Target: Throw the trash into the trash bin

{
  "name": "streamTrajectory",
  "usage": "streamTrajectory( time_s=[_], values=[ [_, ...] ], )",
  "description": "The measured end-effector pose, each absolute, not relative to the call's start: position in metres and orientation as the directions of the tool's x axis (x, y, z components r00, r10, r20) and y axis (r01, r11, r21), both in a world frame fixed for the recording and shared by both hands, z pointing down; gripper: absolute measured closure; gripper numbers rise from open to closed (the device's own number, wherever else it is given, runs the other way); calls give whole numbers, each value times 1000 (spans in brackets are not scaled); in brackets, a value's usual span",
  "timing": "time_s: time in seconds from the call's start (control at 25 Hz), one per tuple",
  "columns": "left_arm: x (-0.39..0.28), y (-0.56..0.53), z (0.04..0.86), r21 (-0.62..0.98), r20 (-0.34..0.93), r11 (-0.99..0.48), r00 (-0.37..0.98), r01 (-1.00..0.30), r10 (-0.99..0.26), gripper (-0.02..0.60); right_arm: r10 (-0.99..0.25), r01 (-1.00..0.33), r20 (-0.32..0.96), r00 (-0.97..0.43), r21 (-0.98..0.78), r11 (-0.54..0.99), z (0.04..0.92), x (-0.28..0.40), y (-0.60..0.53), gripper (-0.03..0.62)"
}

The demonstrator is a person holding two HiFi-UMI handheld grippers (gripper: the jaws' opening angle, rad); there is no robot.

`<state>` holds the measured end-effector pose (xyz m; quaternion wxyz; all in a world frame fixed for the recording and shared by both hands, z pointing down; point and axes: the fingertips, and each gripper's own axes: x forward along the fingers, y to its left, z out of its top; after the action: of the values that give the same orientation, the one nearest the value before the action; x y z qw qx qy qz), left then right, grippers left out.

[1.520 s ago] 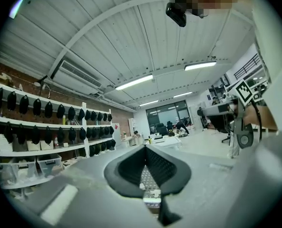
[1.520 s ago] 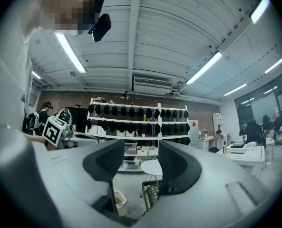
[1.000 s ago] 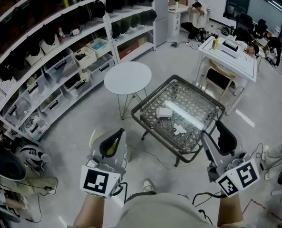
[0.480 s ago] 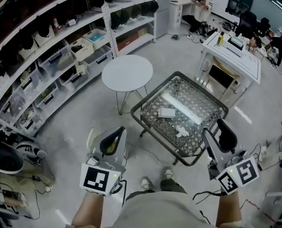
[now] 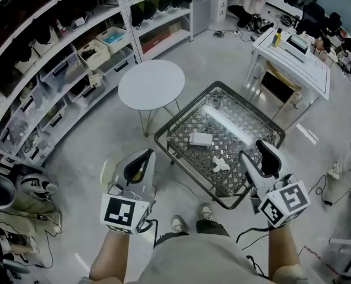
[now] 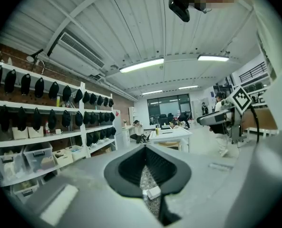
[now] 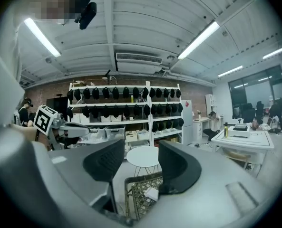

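Note:
A white box and a crumpled white paper lie on the glass-and-wire coffee table. My left gripper hangs over the floor left of the table's near corner, shut, with nothing in it. In the left gripper view its tips meet, and the box shows through the hollow behind them. My right gripper stands open and empty over the table's near right edge. The right gripper view shows its jaws apart, with the box below. No trash bin is in view.
A round white side table stands beyond the coffee table's left corner. Long shelves with bins and caps run along the left. A white desk stands at the back right. The person's shoes are near the table's front corner.
Both grippers have come forward and a little lower toward the coffee table, which now lies nearer. The right gripper has reached over its near edge. Neither pair of jaws changed.

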<state>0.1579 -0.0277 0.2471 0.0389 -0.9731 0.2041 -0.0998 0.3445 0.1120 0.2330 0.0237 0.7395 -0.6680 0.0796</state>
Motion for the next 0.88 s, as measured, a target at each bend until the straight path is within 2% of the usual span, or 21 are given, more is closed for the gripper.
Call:
streamTrajectory(
  time_s=[0.2,0.36,0.56,0.72,0.88],
  values=[
    [203,-39,279,-115,227,-922,894,-369,-386,580,-966,-986,242,93,-116,-124,300,385,92,365],
    [229,-48,314,-33,268,-919,883,-393,-387,580,-926,-984,360,112,-90,-154,372,410,83,364],
    [253,-60,365,-10,330,-908,856,-419,-398,580,-874,-984,479,84,-99,-148,451,425,75,359],
    [273,-63,402,13,345,-912,858,-410,-381,580,-869,-978,494,32,-163,-129,499,430,69,353],
    [279,-60,451,31,425,-916,835,-400,-350,580,-841,-972,541,-5,-200,-123,548,424,65,346]
  ],
)
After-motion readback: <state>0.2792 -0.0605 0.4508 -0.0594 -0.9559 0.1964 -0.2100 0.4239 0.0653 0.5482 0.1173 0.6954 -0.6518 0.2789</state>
